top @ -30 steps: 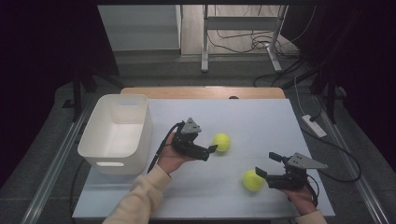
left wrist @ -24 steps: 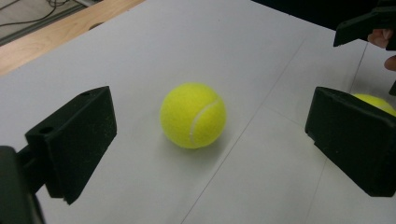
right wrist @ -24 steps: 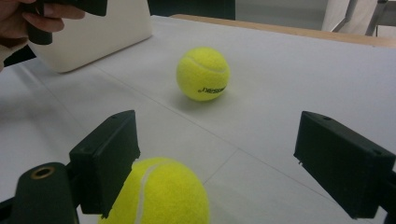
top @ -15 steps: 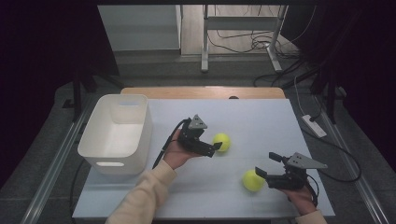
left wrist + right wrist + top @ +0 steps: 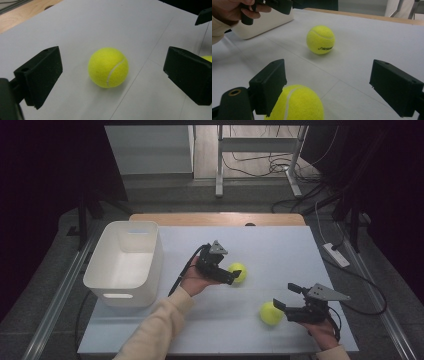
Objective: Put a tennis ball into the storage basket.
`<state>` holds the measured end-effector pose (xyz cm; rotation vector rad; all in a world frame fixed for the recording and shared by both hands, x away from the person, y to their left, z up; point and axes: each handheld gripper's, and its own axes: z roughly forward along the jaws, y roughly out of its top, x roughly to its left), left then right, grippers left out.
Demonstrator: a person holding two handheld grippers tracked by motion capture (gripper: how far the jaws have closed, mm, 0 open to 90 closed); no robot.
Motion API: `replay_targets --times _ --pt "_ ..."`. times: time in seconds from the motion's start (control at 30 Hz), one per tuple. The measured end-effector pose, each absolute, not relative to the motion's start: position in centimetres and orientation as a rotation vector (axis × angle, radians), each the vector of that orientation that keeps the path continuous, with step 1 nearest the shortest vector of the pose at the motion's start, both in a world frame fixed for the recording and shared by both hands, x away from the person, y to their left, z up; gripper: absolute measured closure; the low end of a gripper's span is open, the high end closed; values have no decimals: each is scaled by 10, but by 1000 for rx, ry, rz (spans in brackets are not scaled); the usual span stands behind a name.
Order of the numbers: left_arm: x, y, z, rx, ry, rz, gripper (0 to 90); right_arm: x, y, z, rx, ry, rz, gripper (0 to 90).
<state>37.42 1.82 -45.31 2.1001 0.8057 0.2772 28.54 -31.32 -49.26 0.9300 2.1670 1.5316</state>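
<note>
Lying on the pale grey desk [image 5: 280, 245] are 2 yellow tennis balls, well apart from each other: the farther ball [image 5: 237, 271] sits near the middle of the desk, and the nearer ball [image 5: 270, 313] sits toward the front right. The left hand-held gripper [image 5: 231, 276] points at the farther ball with its jaws spread wide; in the left gripper view that ball [image 5: 108, 67] lies on the desk between and just beyond the 2 black jaws, clear of both, its white seam curving down its right side. The person's left hand [image 5: 192, 281] holds this hand-held gripper from below, a cream sleeve [image 5: 155, 332] running back to the bottom edge, and a black cable trails from the gripper toward the front of the desk. The right hand-held gripper [image 5: 286, 298] is also wide open and has hold of nothing; in the right gripper view the nearer ball [image 5: 295, 103] sits low beside the left jaw, partly hidden behind it, and whether it touches the jaw cannot be told. Farther off in that view the other ball [image 5: 320, 39] shows dark printed lettering. A white plastic bin [image 5: 107, 292] with a slot handle stands at the left side of the desk, its inside bare. Beyond the desk's far wooden edge are metal table legs and loose cables on the floor [image 5: 260, 165].
</note>
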Motion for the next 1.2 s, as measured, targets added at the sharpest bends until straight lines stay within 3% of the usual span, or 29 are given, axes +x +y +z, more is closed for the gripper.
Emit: replay_targets --times 1.2 --pt "402 -1 -481 2149 882 218 33 286 -312 -493 922 2178 1522 134"
